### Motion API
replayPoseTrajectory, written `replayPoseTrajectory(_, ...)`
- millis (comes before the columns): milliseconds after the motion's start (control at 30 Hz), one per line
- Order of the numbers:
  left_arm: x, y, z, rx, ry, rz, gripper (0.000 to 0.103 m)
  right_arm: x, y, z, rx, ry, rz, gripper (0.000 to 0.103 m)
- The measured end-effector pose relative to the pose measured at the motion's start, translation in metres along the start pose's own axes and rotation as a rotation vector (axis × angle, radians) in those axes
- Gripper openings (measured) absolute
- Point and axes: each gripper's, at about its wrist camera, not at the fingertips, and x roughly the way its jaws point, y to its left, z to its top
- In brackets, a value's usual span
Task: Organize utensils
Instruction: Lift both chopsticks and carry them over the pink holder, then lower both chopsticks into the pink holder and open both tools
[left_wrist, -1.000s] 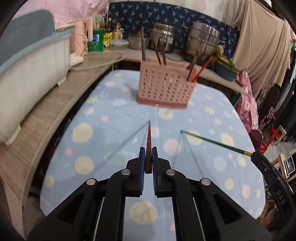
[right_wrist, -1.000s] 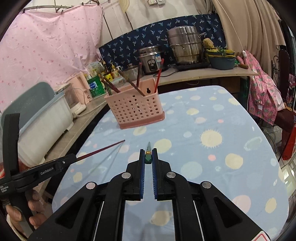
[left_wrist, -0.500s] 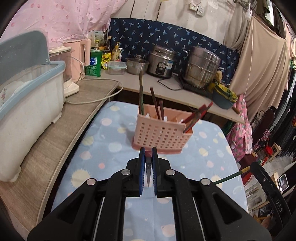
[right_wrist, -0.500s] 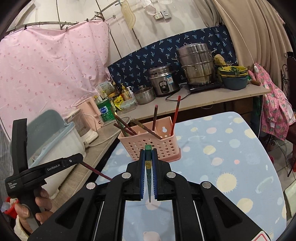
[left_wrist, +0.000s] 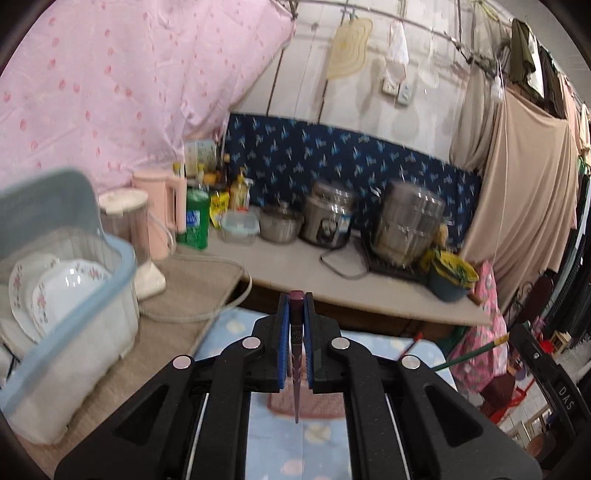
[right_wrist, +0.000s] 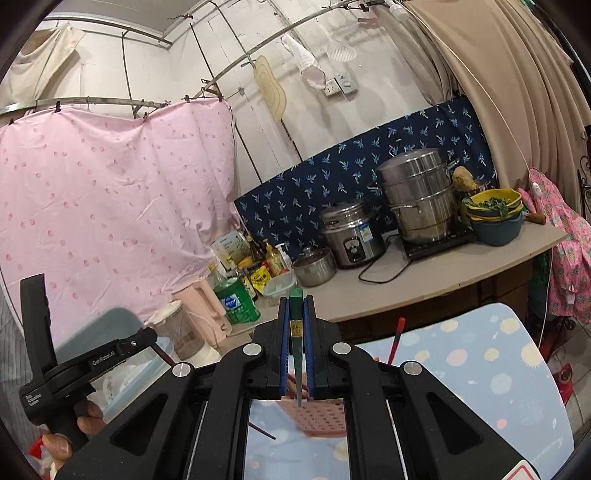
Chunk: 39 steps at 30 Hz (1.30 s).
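Left gripper: fingers closed on one dark red chopstick, clamped between the blue pads. The blunt end of the stick stands just above the fingertips; the pointed end hangs below them, tip down, over the pink basket. The basket is seen only in part, below and behind the fingers, resting on the spotted blue tablecloth. Whether the tip is inside the basket cannot be told.

Right gripper: fingers closed on one green chopstick with a gold band, held the same way, blunt end up and point down. The point hangs in front of the perforated wall of the pink basket, which sits just beneath the fingers. One red chopstick is seen rising from the basket to the right of the fingers. A dark stick tip shows low left of the basket, apart from it.

In the right wrist view the left gripper is seen at far left, held in a hand.

Counted on the counter behind: two large steel cookers, one small steel pot, one green bottle, one pink kettle. A dish bin with two flowered plates is noted at left in the left wrist view.
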Motion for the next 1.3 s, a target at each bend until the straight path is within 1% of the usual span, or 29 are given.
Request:
replayPoseTrajectory(67,0.007,-0.001,0.015,-0.006,-0.036,0.009,0.007,0.010,0.001,0.009,0.001,-0.016,-0.007,0.007)
replayPoseTrajectory(133,0.017,-0.002,0.027,-0.009,-0.053,0.014,0.007,0.023,0.002,0.016,0.002,-0.019,-0.016,0.007)
replayPoseTrajectory(267,0.037,-0.007,0.031,0.014,-0.057,0.024,0.007,0.046,-0.001,0.016,-0.011,0.003,-0.040,0.007)
replayPoseTrajectory(367,0.055,-0.008,0.023,0.025,-0.037,0.031,0.007,0.061,-0.006,0.009,-0.022,0.032,-0.056,0.007)
replayPoseTrajectory(633,0.101,0.000,-0.007,0.012,0.045,0.021,0.007,0.098,-0.024,-0.022,-0.015,0.133,-0.089,0.007)
replayPoseTrajectory(733,0.110,-0.001,-0.019,0.024,0.073,0.023,0.007,0.105,-0.027,-0.031,-0.025,0.153,-0.097,0.007)
replayPoseTrajectory(800,0.111,-0.002,-0.026,0.031,0.077,0.027,0.007,0.108,-0.028,-0.036,-0.031,0.162,-0.104,0.007)
replayPoseTrajectory(867,0.111,-0.002,-0.032,0.032,0.090,0.026,0.013,0.110,-0.030,-0.040,-0.032,0.172,-0.109,0.009)
replayPoseTrajectory(933,0.109,-0.002,-0.036,0.030,0.097,0.037,0.039,0.109,-0.032,-0.043,-0.025,0.177,-0.110,0.010)
replayPoseTrajectory(967,0.106,-0.002,-0.039,0.032,0.090,0.045,0.042,0.107,-0.032,-0.044,-0.020,0.173,-0.111,0.012)
replayPoseTrajectory(1067,0.101,-0.005,-0.045,0.057,0.088,0.056,0.044,0.102,-0.032,-0.045,-0.017,0.169,-0.109,0.012)
replayPoseTrajectory(1300,0.091,-0.007,-0.056,0.070,0.106,0.060,0.044,0.089,-0.028,-0.048,-0.027,0.170,-0.109,0.012)
